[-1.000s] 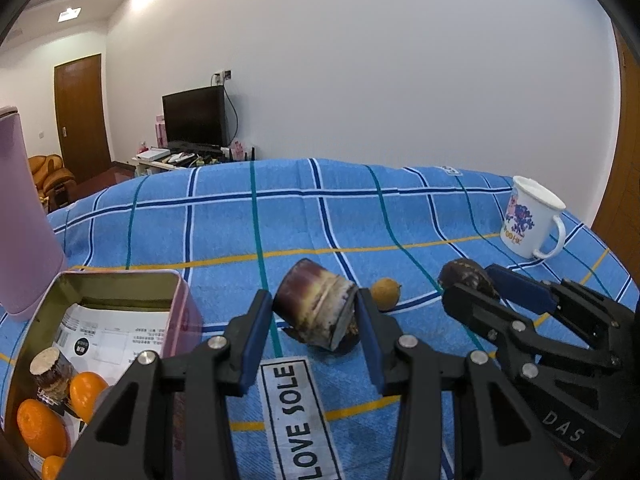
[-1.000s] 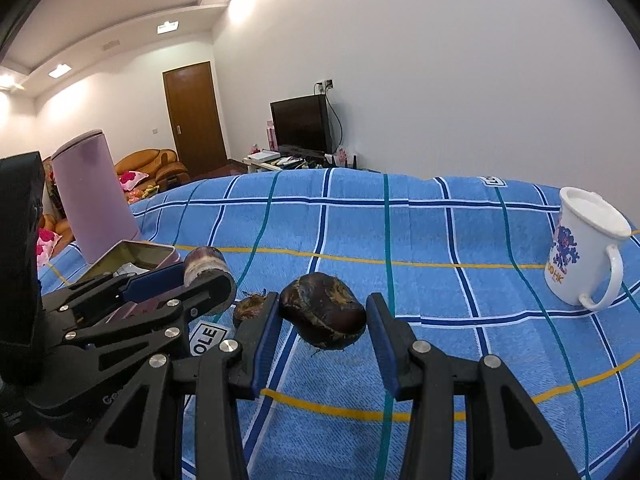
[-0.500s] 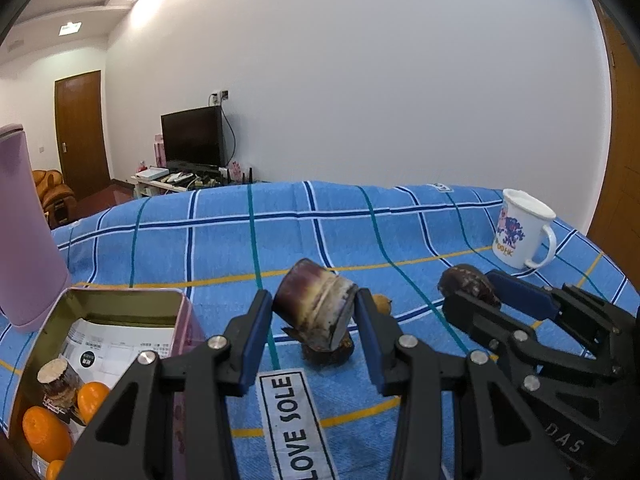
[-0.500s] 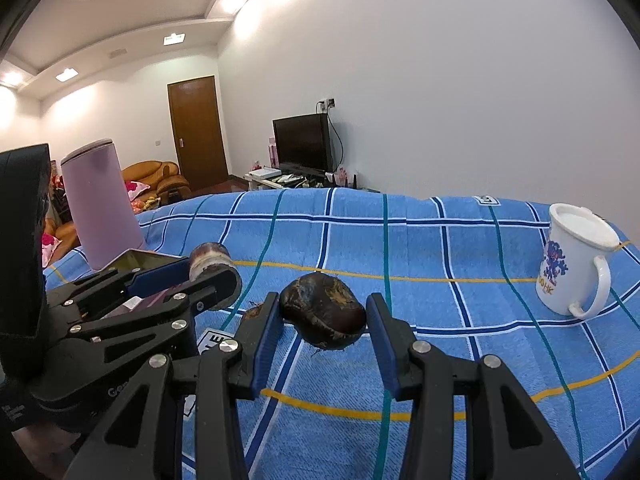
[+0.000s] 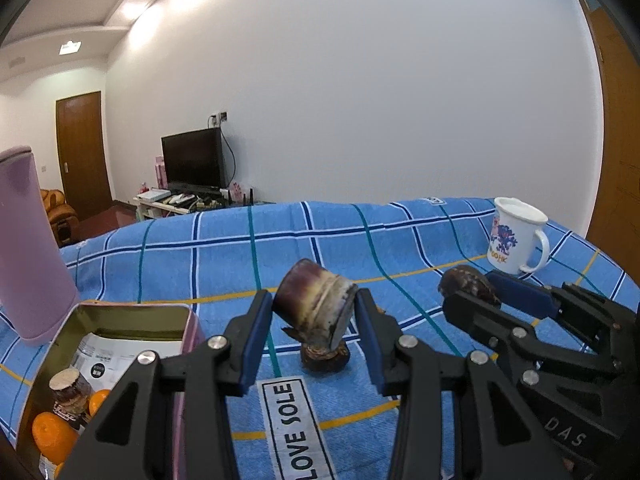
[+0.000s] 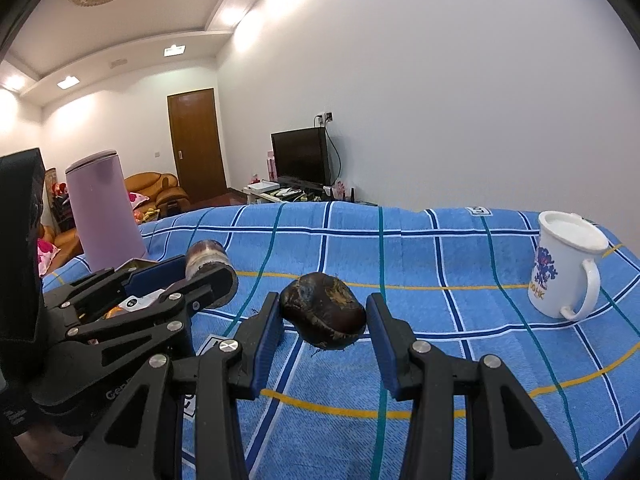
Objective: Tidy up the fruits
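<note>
I take the tin (image 5: 188, 320) on my cloth-covered table (image 5: 400, 240) as my landmark. Inside it lie oranges (image 5: 50, 438) and a cut stalk piece (image 5: 70, 394). The tall canister (image 5: 28, 248) stands just behind it to the left. A small bulb (image 5: 325, 356) lies on the cloth to the tin's right. Much farther right and back stands my mug (image 5: 514, 240).

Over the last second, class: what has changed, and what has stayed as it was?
Both grippers rose off the blue cloth, carrying their loads upward: the left gripper its purple-brown cut stalk piece, the right gripper its dark round fruit. Nothing was released. The tin, mug and pink container stayed put.
</note>
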`<state>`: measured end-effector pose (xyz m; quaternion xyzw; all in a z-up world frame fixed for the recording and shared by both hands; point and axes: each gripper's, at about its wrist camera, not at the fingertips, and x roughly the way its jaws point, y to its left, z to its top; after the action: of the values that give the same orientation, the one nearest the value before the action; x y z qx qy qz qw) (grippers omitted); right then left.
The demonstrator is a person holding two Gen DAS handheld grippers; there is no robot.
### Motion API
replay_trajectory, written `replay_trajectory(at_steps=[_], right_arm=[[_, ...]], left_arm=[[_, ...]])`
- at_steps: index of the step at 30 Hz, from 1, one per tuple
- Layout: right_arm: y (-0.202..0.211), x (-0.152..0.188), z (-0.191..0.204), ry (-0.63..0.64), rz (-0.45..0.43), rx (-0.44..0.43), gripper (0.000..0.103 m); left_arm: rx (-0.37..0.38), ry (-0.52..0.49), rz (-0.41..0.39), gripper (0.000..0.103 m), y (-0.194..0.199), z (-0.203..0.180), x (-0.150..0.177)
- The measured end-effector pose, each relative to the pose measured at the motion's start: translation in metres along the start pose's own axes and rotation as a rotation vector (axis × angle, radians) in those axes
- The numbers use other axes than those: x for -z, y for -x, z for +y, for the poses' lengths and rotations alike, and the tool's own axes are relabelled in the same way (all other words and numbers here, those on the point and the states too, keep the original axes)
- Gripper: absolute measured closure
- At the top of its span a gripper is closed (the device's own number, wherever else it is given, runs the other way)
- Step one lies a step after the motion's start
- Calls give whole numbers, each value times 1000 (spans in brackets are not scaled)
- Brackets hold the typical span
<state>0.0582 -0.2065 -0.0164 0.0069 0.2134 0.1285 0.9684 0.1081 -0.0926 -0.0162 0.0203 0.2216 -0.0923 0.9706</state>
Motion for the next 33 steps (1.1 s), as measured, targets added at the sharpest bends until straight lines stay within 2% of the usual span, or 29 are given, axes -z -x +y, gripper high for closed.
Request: replay_trajectory(at_steps=[24,33], right_arm=[[11,6,11,8,-3,-15,58],[17,-1,27,31,-11,-54,58]], left_arm=[[18,26,24,59,33,11,7],[-8,38,43,59,48,25,13]])
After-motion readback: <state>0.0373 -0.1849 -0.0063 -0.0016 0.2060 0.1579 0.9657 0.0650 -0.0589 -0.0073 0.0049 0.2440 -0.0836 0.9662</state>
